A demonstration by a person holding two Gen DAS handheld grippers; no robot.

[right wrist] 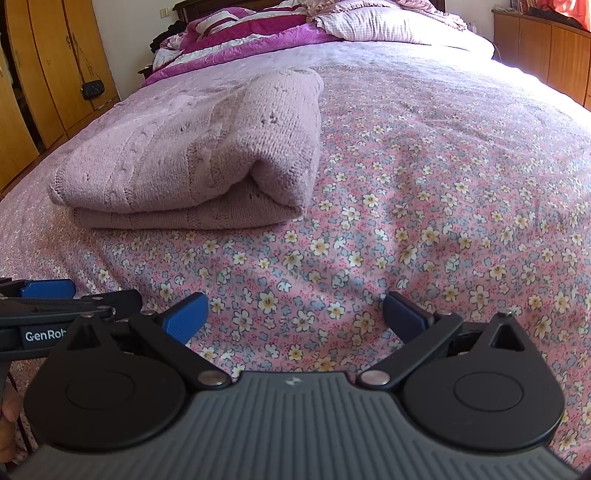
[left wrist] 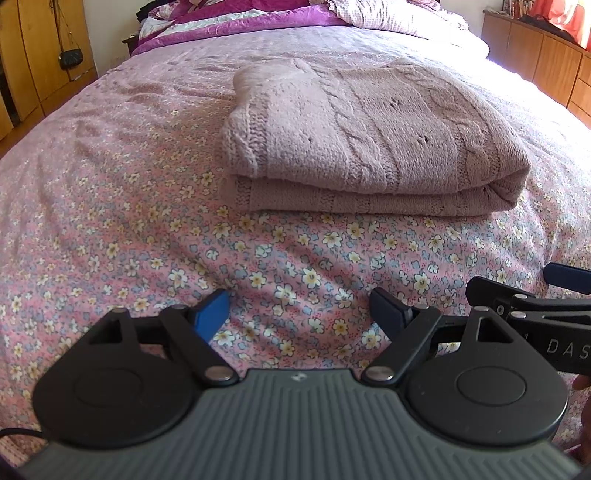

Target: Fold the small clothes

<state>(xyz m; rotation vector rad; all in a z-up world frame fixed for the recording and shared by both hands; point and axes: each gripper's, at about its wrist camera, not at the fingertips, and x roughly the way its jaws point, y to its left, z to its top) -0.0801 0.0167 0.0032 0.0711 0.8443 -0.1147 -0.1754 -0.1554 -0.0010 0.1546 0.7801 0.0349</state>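
A pale pink knitted sweater [left wrist: 369, 136] lies folded in a thick rectangle on the flowered bedsheet [left wrist: 110, 221]; the right wrist view shows the sweater [right wrist: 192, 155] to the upper left. My left gripper [left wrist: 301, 314] hovers over the sheet short of the sweater's near edge, jaws wide apart, nothing between its blue pads. My right gripper [right wrist: 295, 314] stands open the same way, over bare sheet to the right of the sweater. Each gripper shows at the edge of the other's view, the right gripper [left wrist: 535, 306] here, the left gripper [right wrist: 55, 299] there.
Purple and white bedding [left wrist: 240, 18] and a checked pillow [right wrist: 388, 26] are piled at the head of the bed. Wooden wardrobes [right wrist: 44, 74] with a small black bag [right wrist: 91, 88] stand on the left, and a wooden cabinet [left wrist: 535, 51] on the right.
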